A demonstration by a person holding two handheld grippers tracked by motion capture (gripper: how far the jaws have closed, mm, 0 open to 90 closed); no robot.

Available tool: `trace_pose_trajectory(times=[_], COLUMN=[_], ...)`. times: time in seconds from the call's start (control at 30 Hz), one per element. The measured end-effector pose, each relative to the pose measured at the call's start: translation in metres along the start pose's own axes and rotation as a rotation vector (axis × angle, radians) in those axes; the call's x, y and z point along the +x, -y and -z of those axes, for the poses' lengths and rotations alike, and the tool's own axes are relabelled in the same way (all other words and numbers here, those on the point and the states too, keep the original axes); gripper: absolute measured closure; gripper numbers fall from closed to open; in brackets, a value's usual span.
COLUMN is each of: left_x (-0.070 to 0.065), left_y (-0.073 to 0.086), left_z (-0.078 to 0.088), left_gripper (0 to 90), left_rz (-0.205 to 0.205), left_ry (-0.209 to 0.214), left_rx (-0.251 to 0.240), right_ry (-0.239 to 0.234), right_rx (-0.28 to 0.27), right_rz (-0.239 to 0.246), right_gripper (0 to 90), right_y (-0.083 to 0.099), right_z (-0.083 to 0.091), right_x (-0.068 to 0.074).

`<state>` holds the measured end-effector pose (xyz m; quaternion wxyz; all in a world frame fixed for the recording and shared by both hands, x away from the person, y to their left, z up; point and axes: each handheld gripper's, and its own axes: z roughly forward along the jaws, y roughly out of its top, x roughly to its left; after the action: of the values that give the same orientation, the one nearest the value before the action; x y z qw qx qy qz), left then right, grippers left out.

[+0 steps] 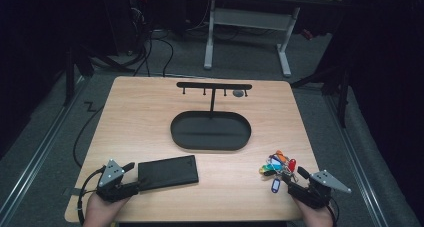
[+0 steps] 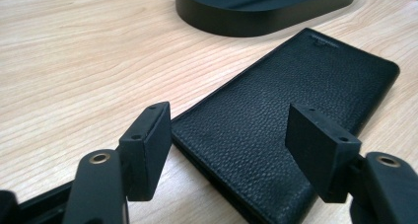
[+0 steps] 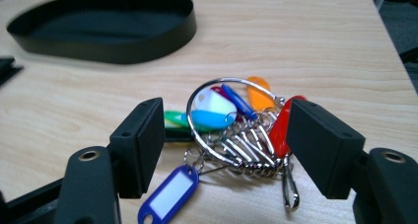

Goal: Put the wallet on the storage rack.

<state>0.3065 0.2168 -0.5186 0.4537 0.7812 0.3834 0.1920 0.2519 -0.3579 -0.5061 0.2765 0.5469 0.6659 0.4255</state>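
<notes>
Black leather wallet (image 1: 168, 172): flat, closed, pebbled grain, lying slightly askew at table's near-left edge, just in front of the oval tray's left end. Key bunch (image 1: 278, 167): big wire ring w/ smaller rings, coloured plastic tags (blue, green, orange, red, white), heaped near the near-right edge; one blue tag splayed toward the front.

Wooden table (image 1: 150, 112): wallet (image 1: 167, 172), key bunch (image 1: 278, 166), tray stand (image 1: 210, 130).
</notes>
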Motion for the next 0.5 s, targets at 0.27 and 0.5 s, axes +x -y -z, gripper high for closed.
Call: trace_pose_trajectory(times=[0.27, 0.5], left_x=[-0.0006, 0.0015], left_y=[0.0002, 0.0021], left_z=[0.0001, 0.0019], left_gripper=[35.4, 37.9], left_rz=[0.001, -0.002], left_ry=[0.013, 0.003], left_rx=[0.014, 0.027], right_ry=[0.001, -0.006], right_rx=[0.004, 0.009], right_rz=[0.003, 0.002], right_gripper=[31.8, 32.4], right_y=[0.0007, 0.0001], right_z=[-0.0002, -0.004], right_x=[-0.0005, -0.0008])
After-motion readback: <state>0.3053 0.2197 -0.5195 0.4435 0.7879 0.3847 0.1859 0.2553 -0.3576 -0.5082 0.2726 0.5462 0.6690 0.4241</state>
